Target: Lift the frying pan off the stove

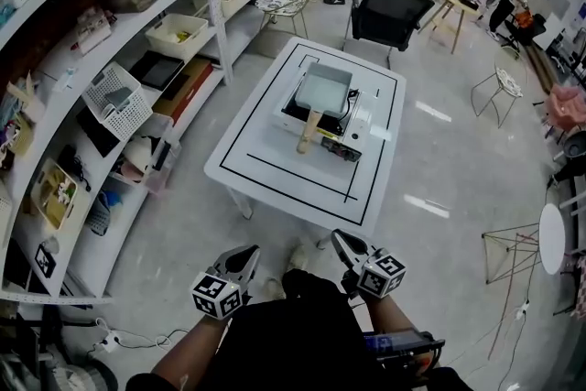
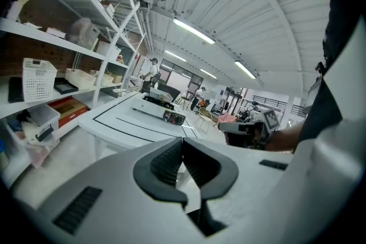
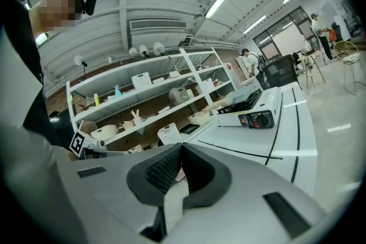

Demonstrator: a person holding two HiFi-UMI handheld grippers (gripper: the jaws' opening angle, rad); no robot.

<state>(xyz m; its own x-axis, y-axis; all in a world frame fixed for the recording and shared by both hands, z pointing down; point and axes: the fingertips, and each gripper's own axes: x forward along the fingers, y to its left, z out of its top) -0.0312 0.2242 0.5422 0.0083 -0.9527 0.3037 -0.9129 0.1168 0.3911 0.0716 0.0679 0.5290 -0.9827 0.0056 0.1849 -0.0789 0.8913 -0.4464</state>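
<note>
From above, a white table (image 1: 275, 162) marked with black lines stands on a pale floor. Stocked shelves (image 1: 137, 59) run along its left and a black chair (image 1: 389, 14) sits beyond it. The frying pan (image 1: 323, 92) rests on a portable stove (image 1: 355, 140) at the table's middle, its wooden handle pointing toward the person. The left gripper (image 1: 249, 254) and the right gripper (image 1: 341, 241) are held low by the person's body, well short of the table.

In the left gripper view, the jaws are pressed together on nothing. The stove with the pan lies far ahead.

In the right gripper view, the jaws likewise meet, empty. The stove sits off to the right, well apart.
</note>
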